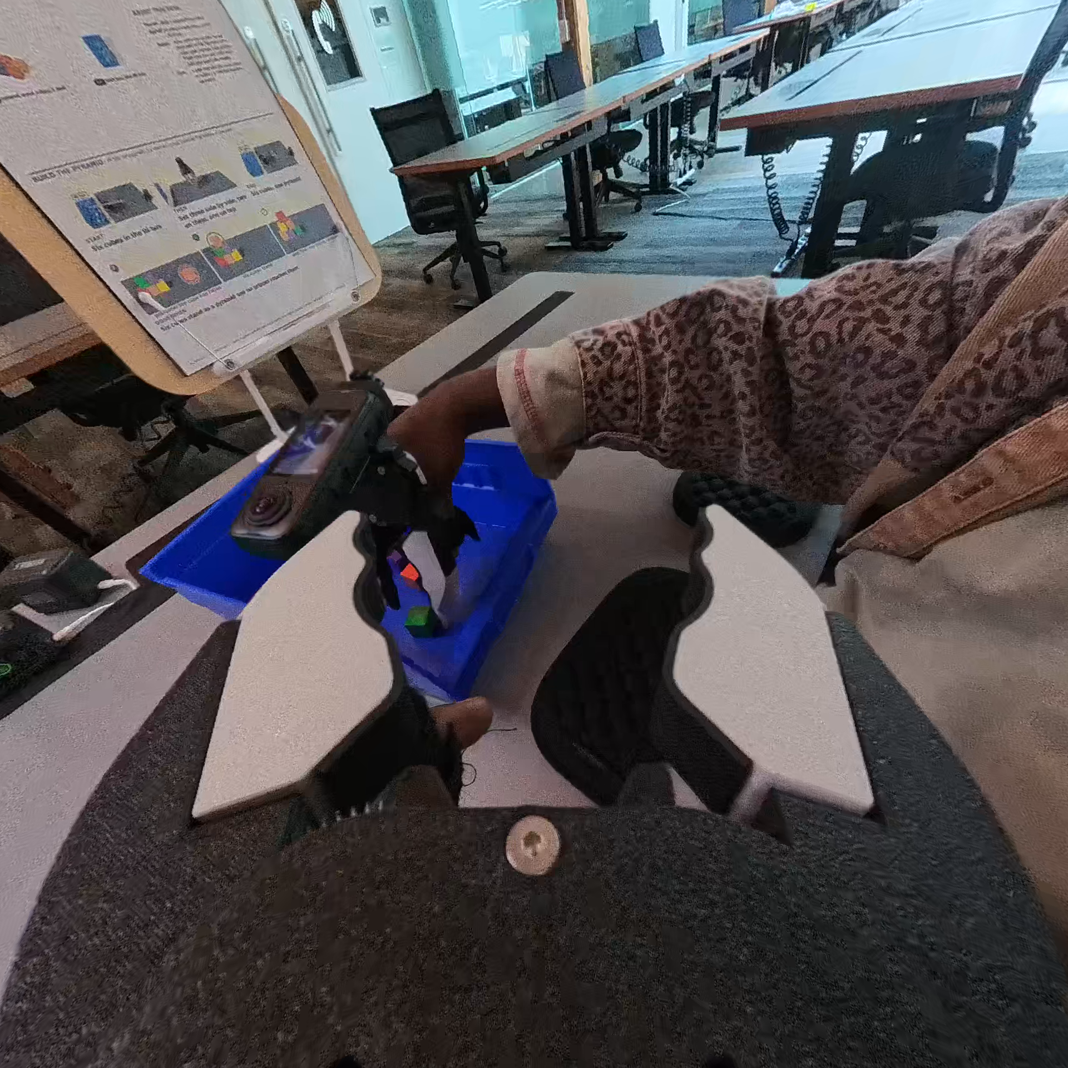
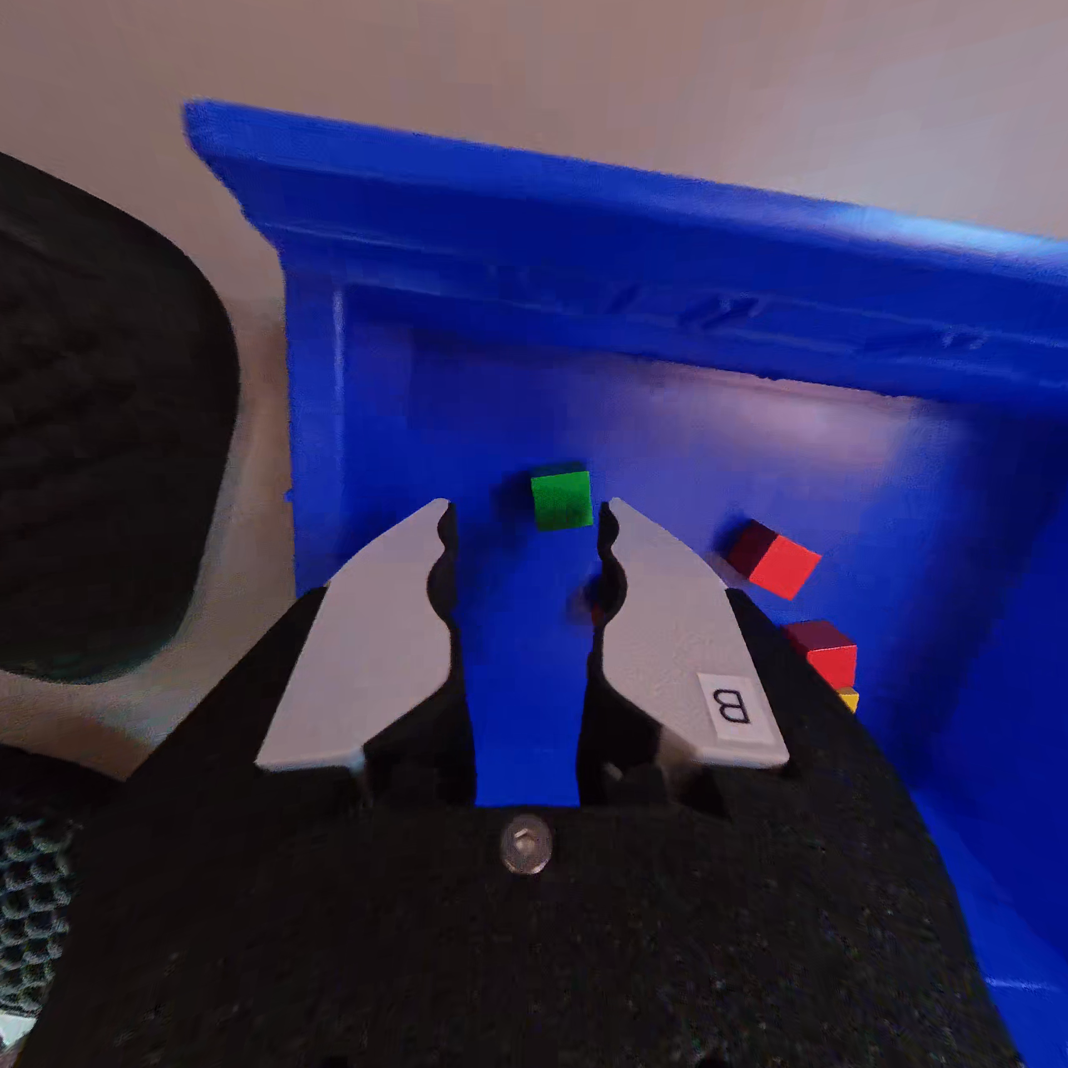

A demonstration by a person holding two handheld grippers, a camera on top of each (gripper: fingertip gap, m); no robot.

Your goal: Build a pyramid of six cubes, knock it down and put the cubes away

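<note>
A blue bin (image 2: pixel 578 277) lies on the grey table and also shows in the left wrist view (image 1: pixel 508 555). On its floor lie a green cube (image 2: pixel 562 498), two red cubes (image 2: pixel 777 563) (image 2: pixel 825 653) and a yellow cube's corner (image 2: pixel 848 698). My right gripper (image 2: pixel 525 511) is open and empty inside the bin, its tips just short of the green cube. In the left wrist view the right gripper (image 1: pixel 419 601) points down into the bin over the green cube (image 1: pixel 422 621) and an orange-red cube (image 1: pixel 409 573). My left gripper (image 1: pixel 529 520) is open and empty above the table.
A black mat (image 1: pixel 607 682) lies on the table right of the bin; it also shows in the right wrist view (image 2: pixel 104 433). An instruction board (image 1: pixel 173 173) stands behind the bin. A person's patterned sleeve (image 1: pixel 780 381) reaches across. Desks and chairs stand beyond. My hands' fingertips stand some 25 cm from each other.
</note>
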